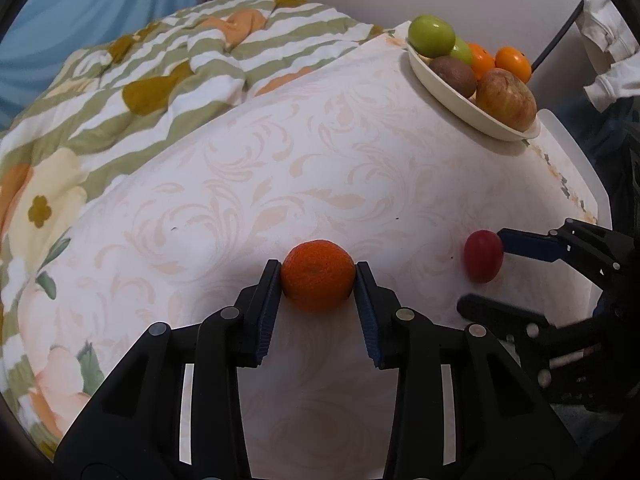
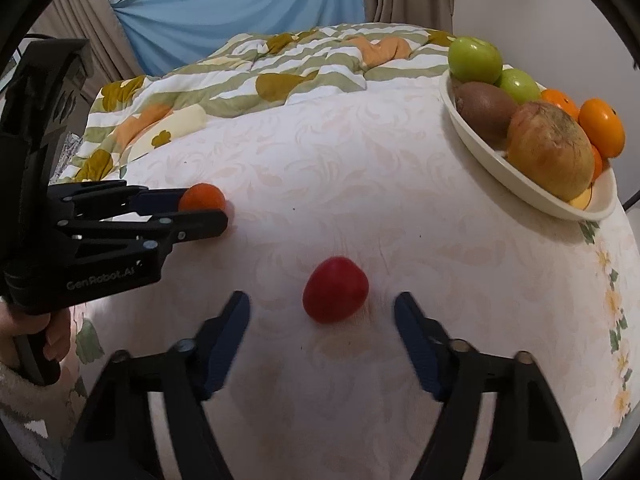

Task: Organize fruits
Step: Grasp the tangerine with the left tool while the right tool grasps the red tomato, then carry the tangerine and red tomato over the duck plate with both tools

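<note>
From my left wrist camera, the left gripper (image 1: 317,280) has its jaws closed on the orange (image 1: 318,276), both blue pads pressed against its sides. The orange sits on the desk (image 1: 320,152), which is covered in a pale cloth with a faint leaf pattern. Off to the right I see the right gripper (image 1: 490,272) reaching in from the edge, its jaws either side of the red fruit (image 1: 483,255); one blue finger looks to be right against the fruit's far side, the other lies nearer me and apart from it. At the far right corner of the desk is the bowl (image 1: 448,94), cream-coloured, holding green apples, a kiwi, small oranges and a large reddish-brown fruit. A striped, flowered quilt (image 1: 160,80) lies beyond the desk on the left.

From my right wrist camera, the right gripper (image 2: 322,304) has its jaws partly open around the red fruit (image 2: 335,289), which rests on the desk (image 2: 360,160) between them; there is a clear gap on both sides, so nothing is gripped. On the left the left gripper (image 2: 204,208) is clamped on the orange (image 2: 202,197), and a hand (image 2: 40,332) holds its grip at the lower left. The bowl (image 2: 520,188) stands at the upper right, well apart from both loose fruits. The quilt (image 2: 280,68) and a blue curtain (image 2: 240,4) are behind.
</note>
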